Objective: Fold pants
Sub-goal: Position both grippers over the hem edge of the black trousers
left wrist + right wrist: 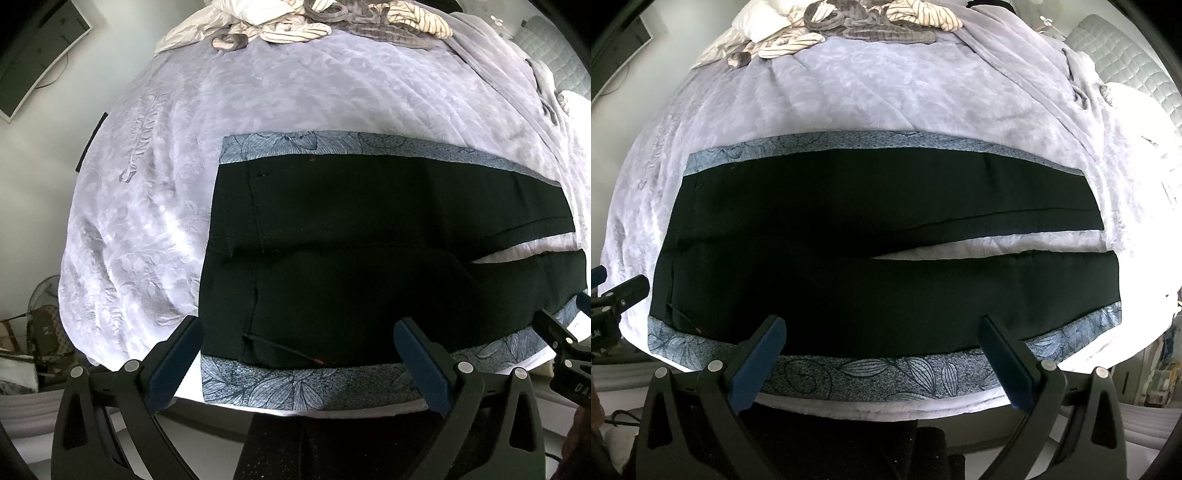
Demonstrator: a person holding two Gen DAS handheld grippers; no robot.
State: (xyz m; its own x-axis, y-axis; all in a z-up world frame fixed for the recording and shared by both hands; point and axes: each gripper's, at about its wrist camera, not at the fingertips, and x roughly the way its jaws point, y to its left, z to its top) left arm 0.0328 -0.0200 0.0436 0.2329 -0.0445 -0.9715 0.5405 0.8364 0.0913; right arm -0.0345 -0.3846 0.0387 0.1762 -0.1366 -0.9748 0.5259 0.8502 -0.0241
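Black pants (pixel 351 258) lie flat on a blue floral cloth (pixel 280 391) on the bed, waistband to the left, the two legs running right with a narrow gap between them. They also show in the right wrist view (pixel 849 258). My left gripper (pixel 299 339) is open and empty, hovering over the near waist end. My right gripper (pixel 882 336) is open and empty, over the near leg's lower edge. The right gripper shows at the right edge of the left wrist view (pixel 565 332). The left gripper shows at the left edge of the right wrist view (pixel 617 295).
A lilac patterned bedspread (pixel 295 92) covers the bed. A heap of striped and grey clothes (pixel 317 18) lies at the far end. A grey blanket (pixel 517 55) runs along the far right. A monitor (pixel 33 55) hangs on the left wall. Bags (pixel 40 332) stand on the floor at left.
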